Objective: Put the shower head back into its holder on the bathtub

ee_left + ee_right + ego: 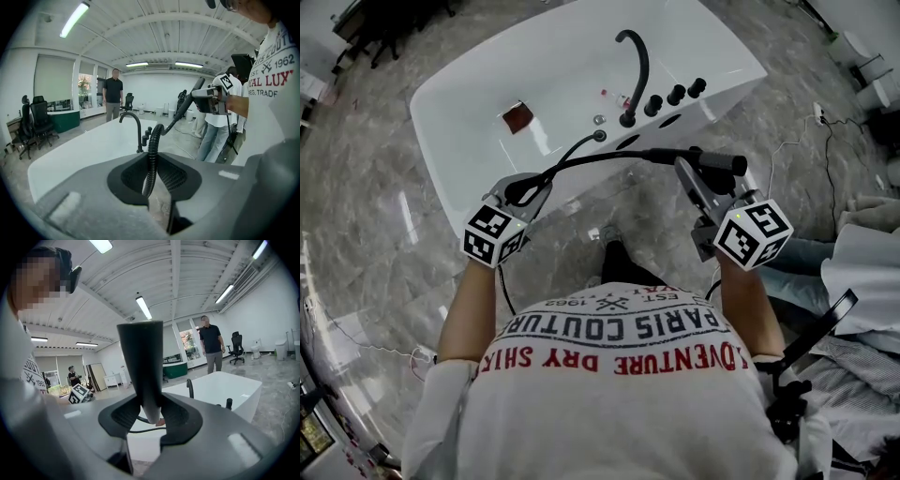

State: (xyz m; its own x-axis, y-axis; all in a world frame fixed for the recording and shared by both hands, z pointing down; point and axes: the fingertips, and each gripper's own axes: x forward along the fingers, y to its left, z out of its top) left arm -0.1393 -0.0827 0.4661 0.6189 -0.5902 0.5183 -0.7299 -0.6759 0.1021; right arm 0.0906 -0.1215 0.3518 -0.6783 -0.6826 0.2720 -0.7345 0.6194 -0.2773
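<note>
Shower head (698,160): black, up in the air just in front of the bathtub (534,66), lying almost flat over the grey floor (384,187). Away from the bathtub rim. Squeezed by the fingers of the right gripper (692,178), one finger on each side. Seen from the right gripper view as a dark handle (140,357) sticking up from between the fingers, thin at the bottom and wider at the top.

Hose (581,157): black and bumpy. One end on the shower head, then across to the left gripper (528,190), then looping back up to a small round spot on the bathtub rim. Fingers of the left gripper closed on the hose (151,159), holding it up over the floor, well apart from the right gripper.

Bathtub: big, white. Tall, bent black faucet (636,66) on the near rim, with three black knobs (675,94) in a row just beside it. Small red-brown square (517,117) down inside the tub.

Far back in the room: a standing person in dark clothes (112,93).
</note>
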